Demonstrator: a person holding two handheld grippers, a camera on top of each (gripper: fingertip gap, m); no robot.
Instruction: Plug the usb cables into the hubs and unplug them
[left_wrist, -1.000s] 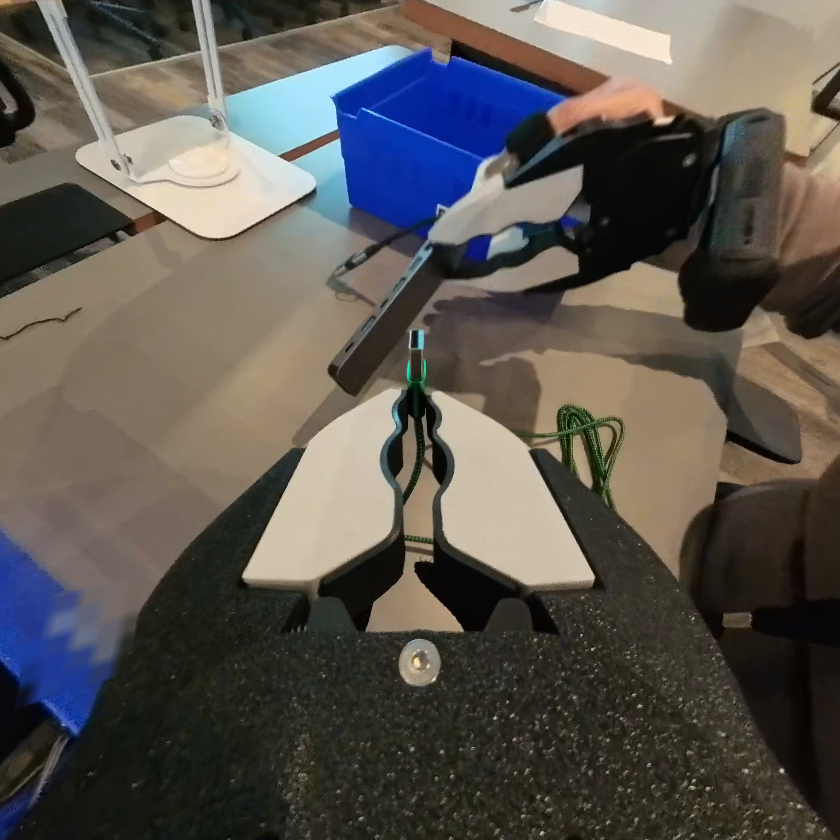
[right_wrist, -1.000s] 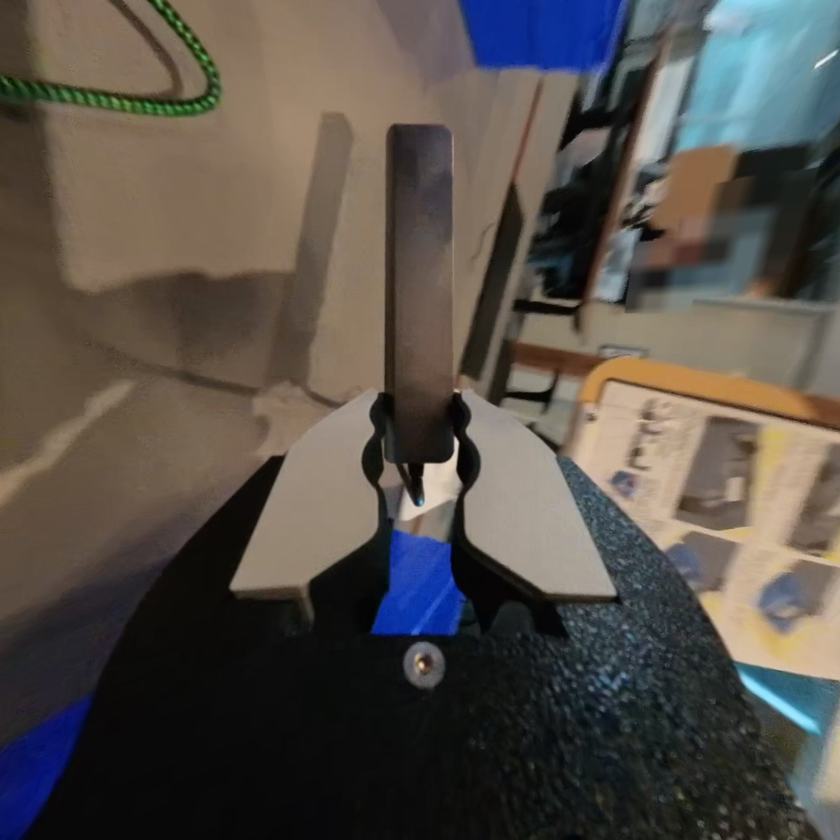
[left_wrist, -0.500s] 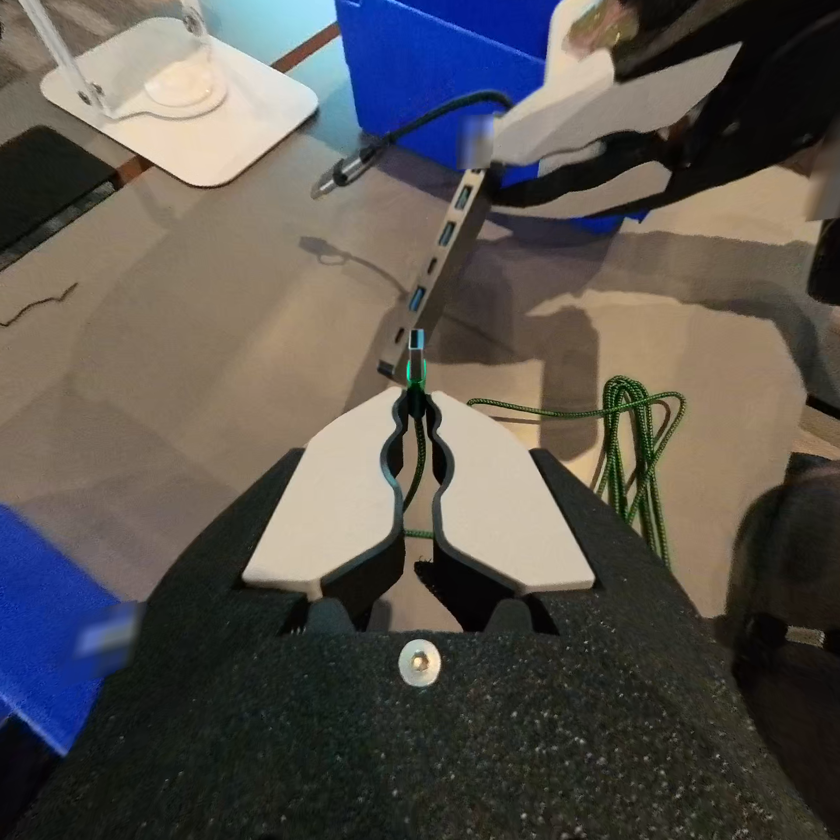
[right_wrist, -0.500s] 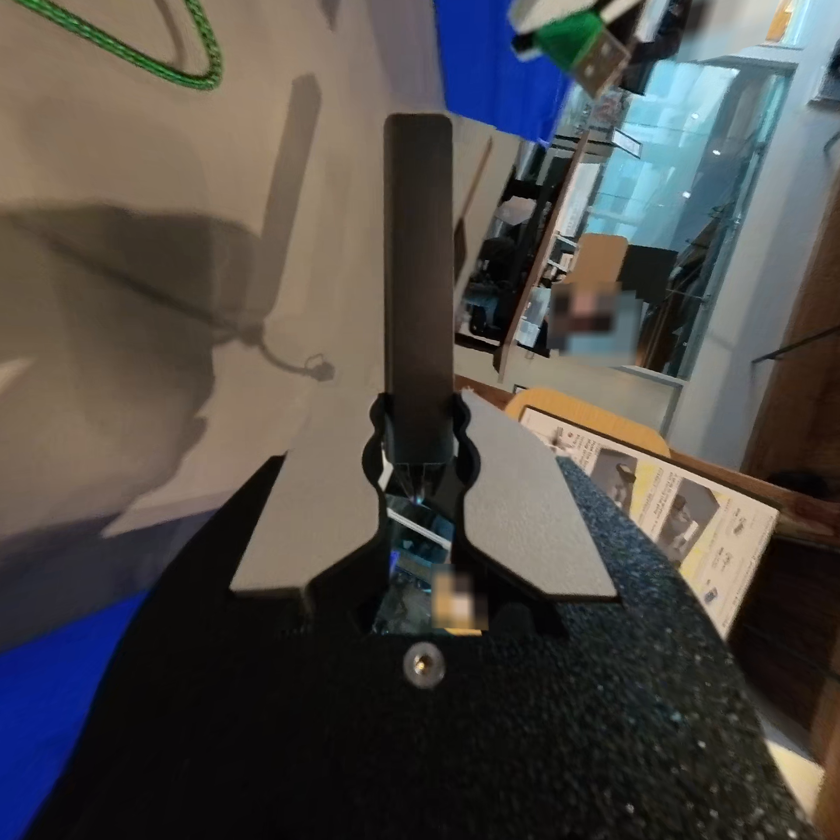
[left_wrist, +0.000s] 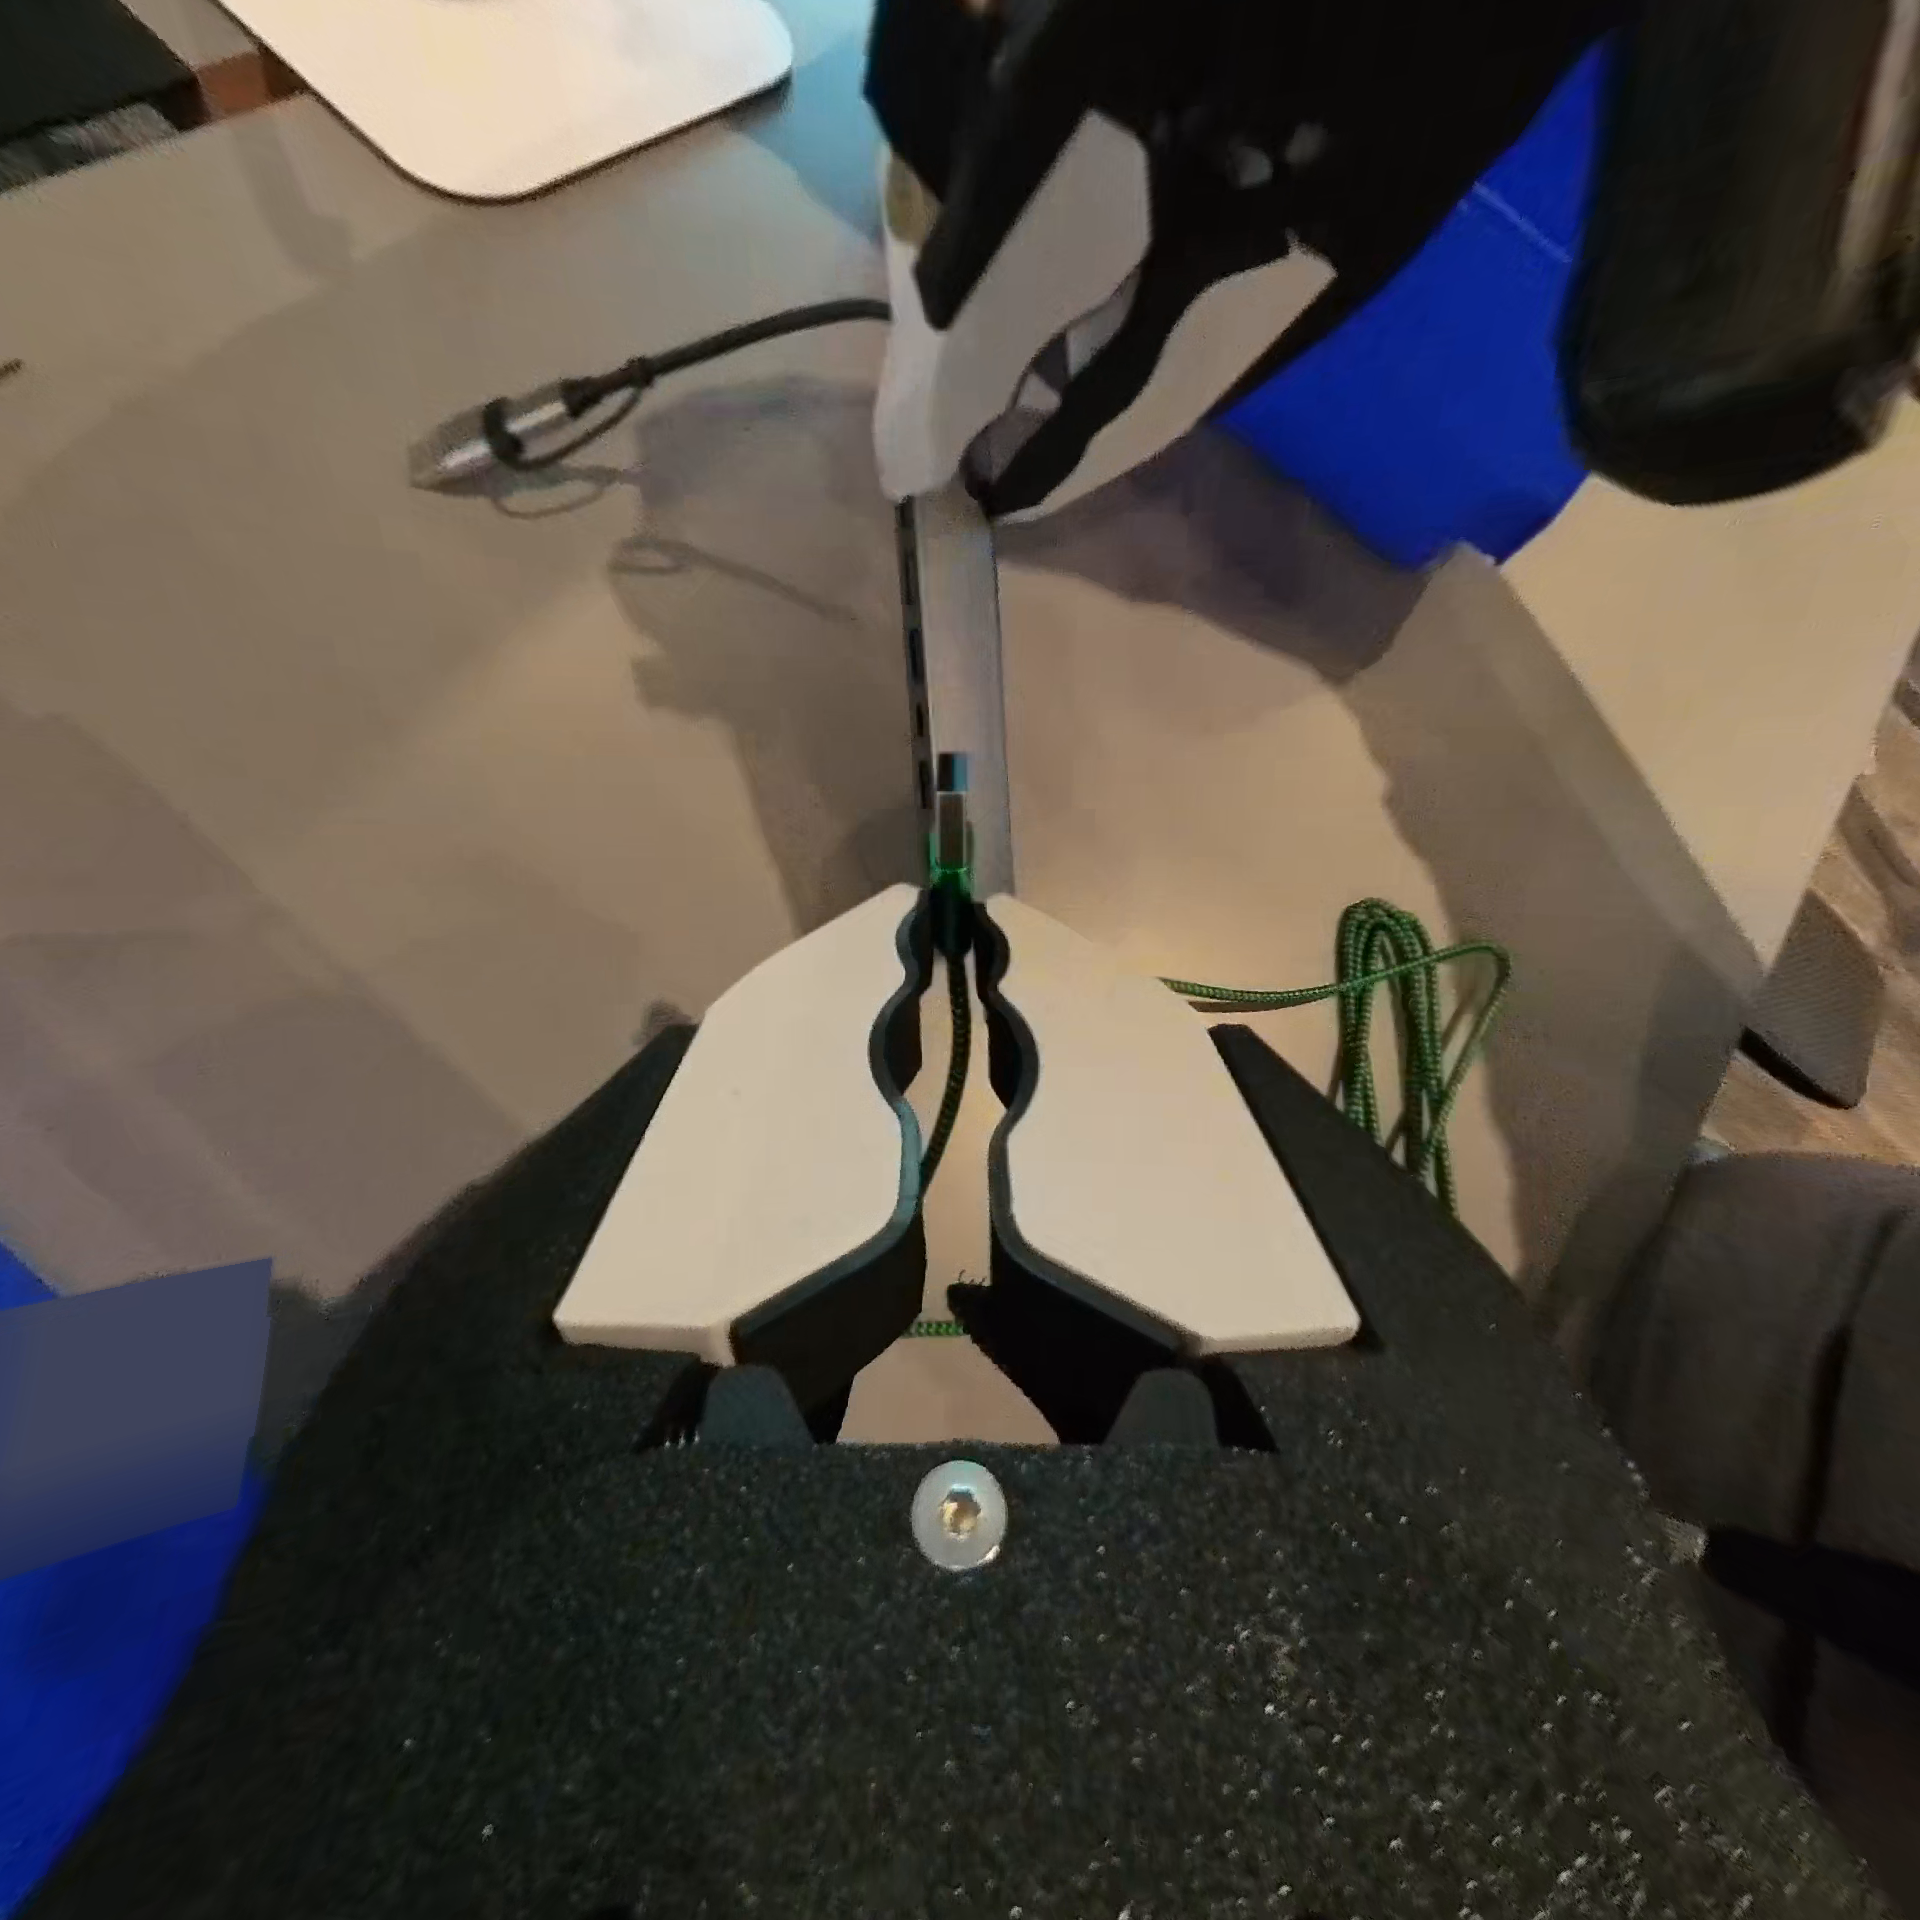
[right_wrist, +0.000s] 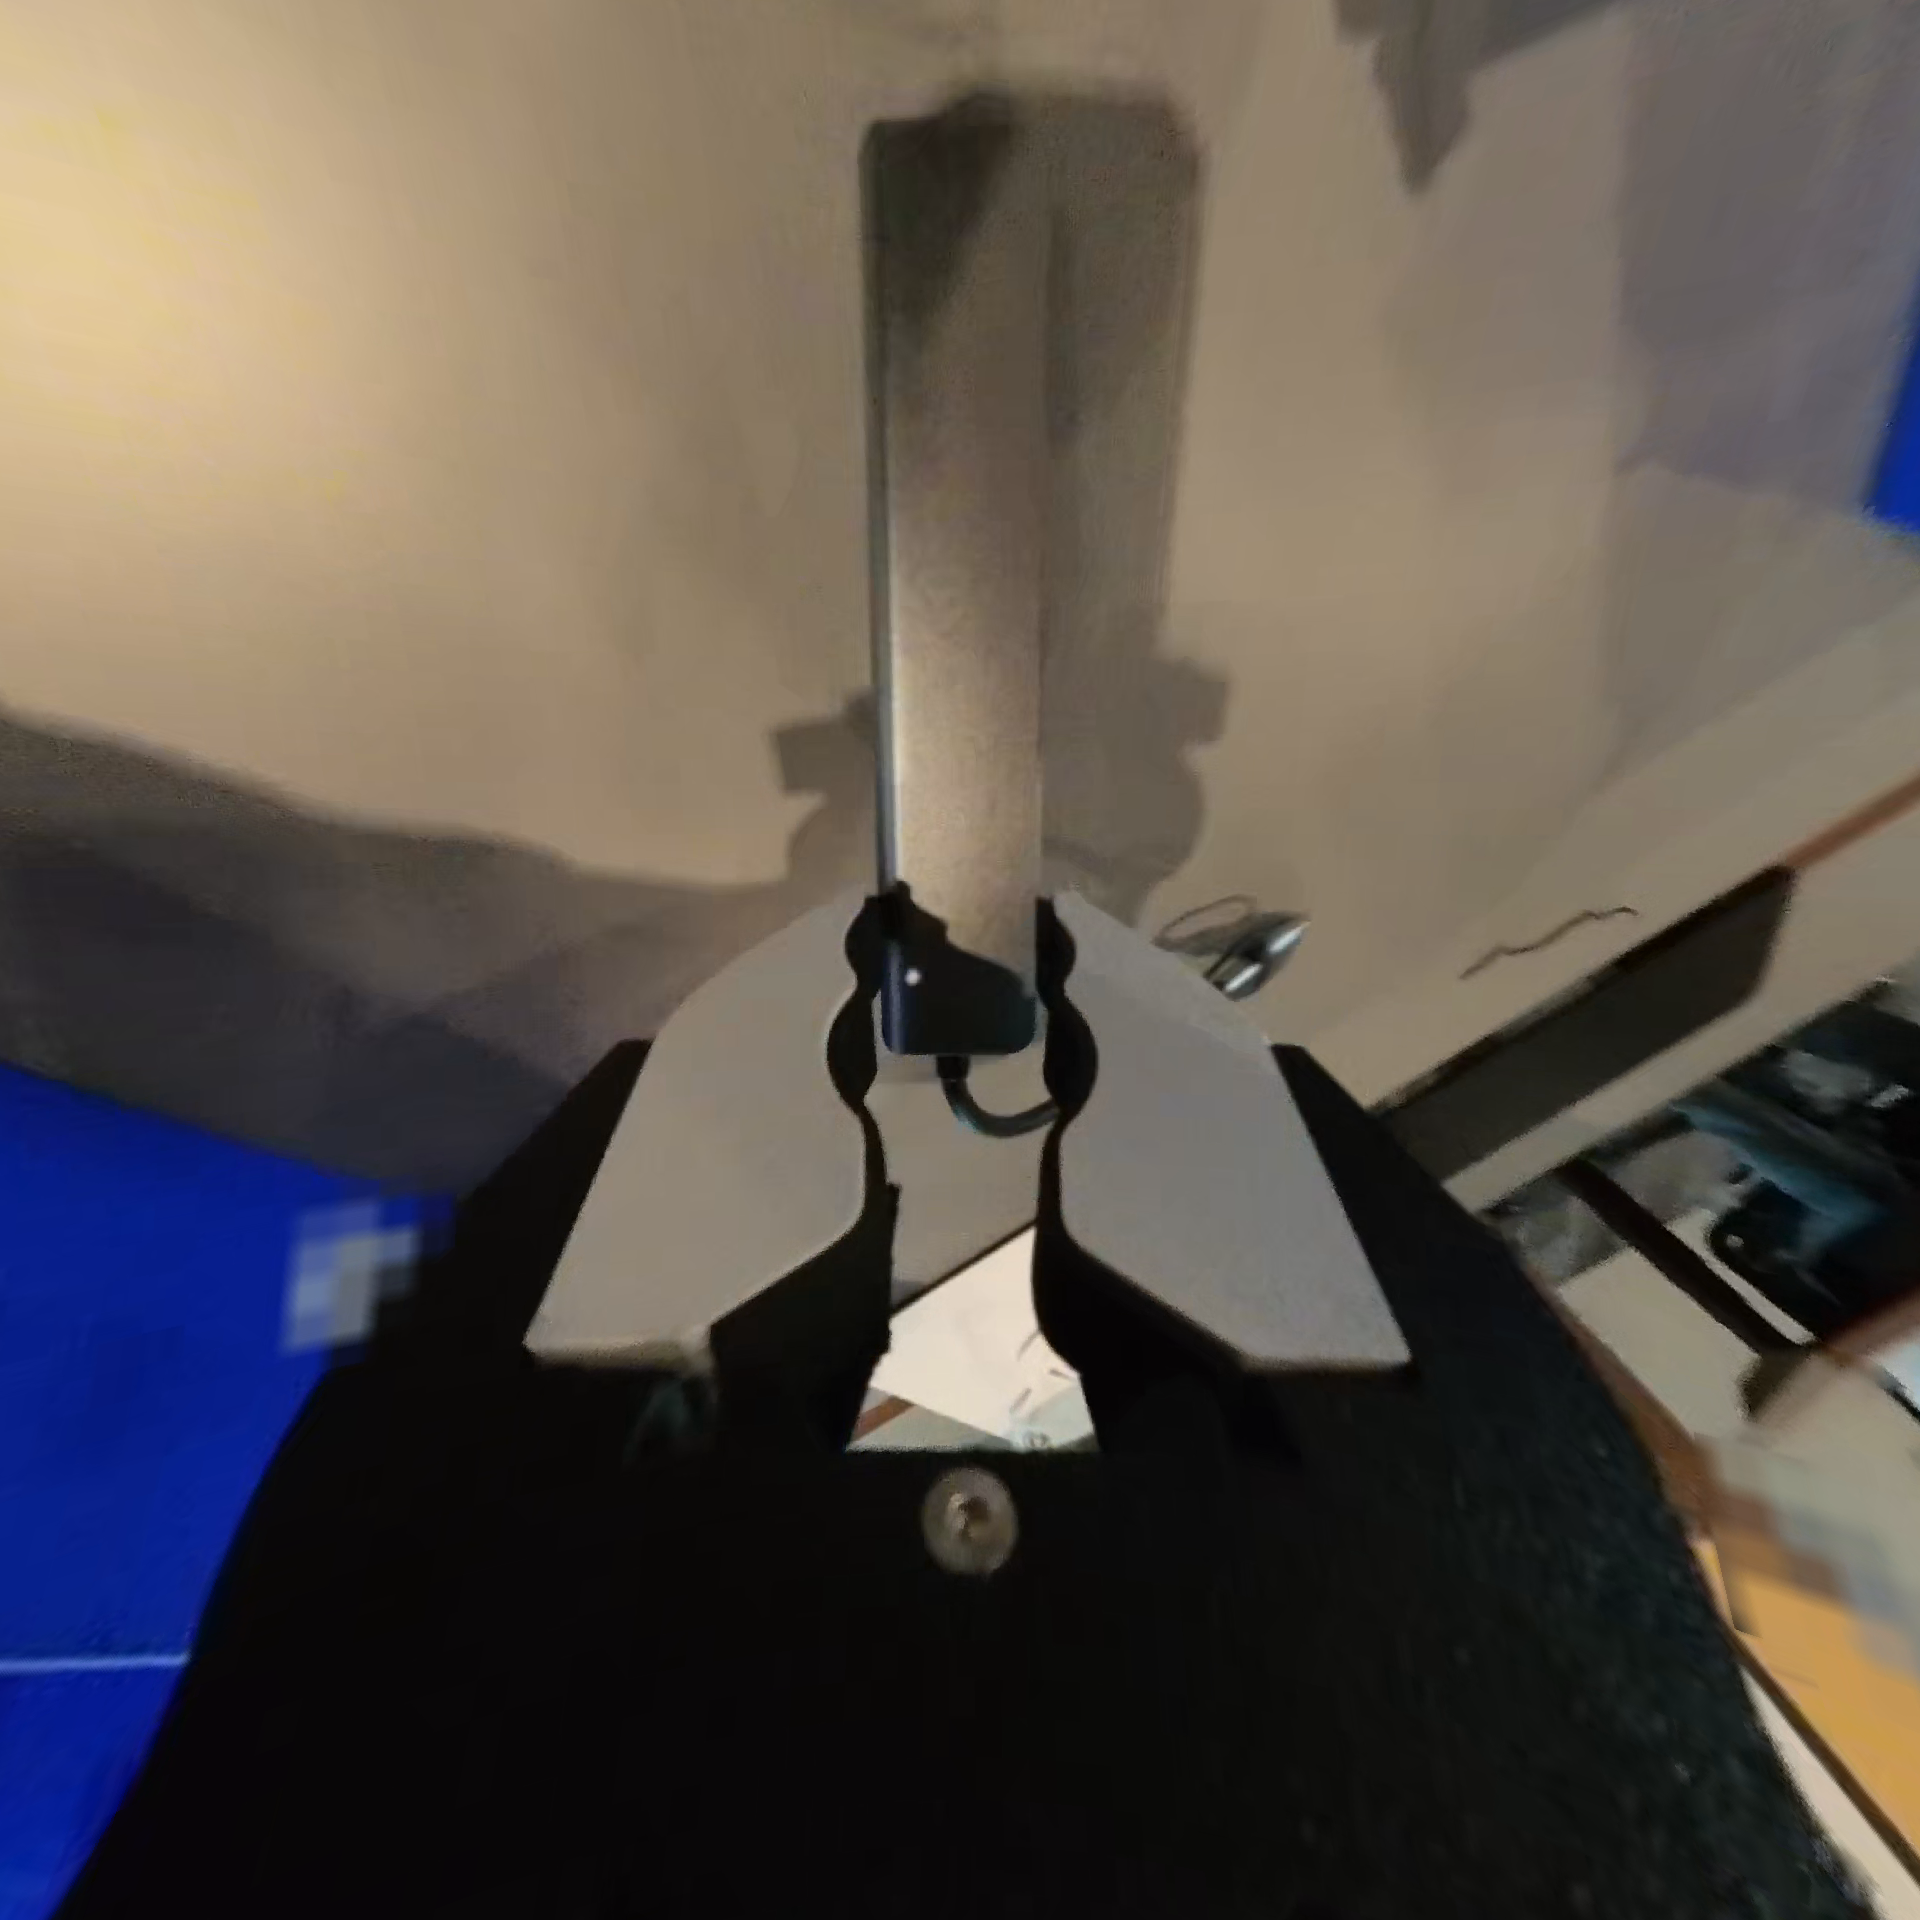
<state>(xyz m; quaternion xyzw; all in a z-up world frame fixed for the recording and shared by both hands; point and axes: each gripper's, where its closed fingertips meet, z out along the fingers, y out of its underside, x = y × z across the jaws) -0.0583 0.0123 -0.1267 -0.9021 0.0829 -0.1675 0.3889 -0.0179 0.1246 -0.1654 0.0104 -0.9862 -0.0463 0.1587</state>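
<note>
Now, from the left: hub's own dark lead (left_wrist: 644, 379) with a metal plug lying loose on the grey table (left_wrist: 312, 727), far left of the action. Could snag or drag as the hub turns — pulling the hub off line.

Then the middle: left gripper (left_wrist: 954, 914) pinched together on the green braided cable (left_wrist: 940, 1081) just behind its usb plug (left_wrist: 952, 821), plug tip standing right beside the port edge of the hub (left_wrist: 966, 665), not seated so far as can be judged. Only a thin hold on a soft cable — may bend or rotate under push, so the tip scrapes the casing instead of entering.

Farther right: right gripper (left_wrist: 951, 473) clamped on the far end of the hub, long body hanging free toward the plug. Likely to pivot in the grip when pressed. Port orientation hard to tell.

Near right: spare loops of cable (left_wrist: 1392, 1029) on the table, able to tug the plug back if caught.
</note>
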